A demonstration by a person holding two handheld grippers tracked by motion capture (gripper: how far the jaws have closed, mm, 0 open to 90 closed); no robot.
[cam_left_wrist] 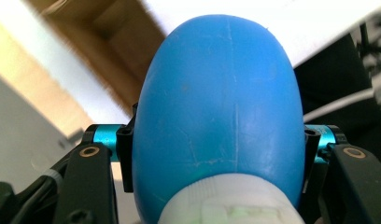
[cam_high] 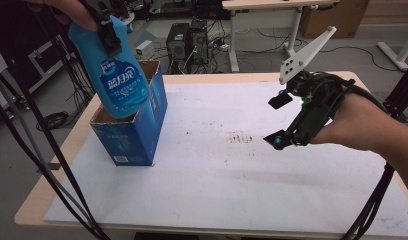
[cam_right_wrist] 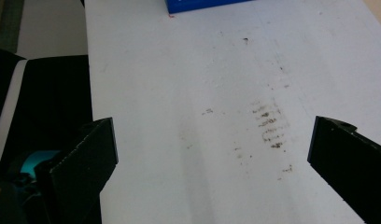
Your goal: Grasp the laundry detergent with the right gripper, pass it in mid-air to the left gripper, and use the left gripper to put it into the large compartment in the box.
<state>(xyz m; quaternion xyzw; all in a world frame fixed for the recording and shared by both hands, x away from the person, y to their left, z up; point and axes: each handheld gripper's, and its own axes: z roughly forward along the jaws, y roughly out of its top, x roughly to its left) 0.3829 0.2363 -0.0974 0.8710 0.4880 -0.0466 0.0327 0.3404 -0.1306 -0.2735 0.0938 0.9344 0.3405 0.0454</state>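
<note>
Smudged white board (cam_high: 232, 185) on table; computer towers (cam_high: 187, 40) behind.

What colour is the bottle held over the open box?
Blue, with a white-and-blue label; the bottle shows best in the high view.

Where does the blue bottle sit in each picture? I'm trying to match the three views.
High view: blue bottle upper left, tilted, base in the open blue box, clamped by the left gripper.
Left gripper view: centre, between the jaws.
Right gripper view: bottle absent.
Shared landmark: the box's blue corner at the top edge.
</note>
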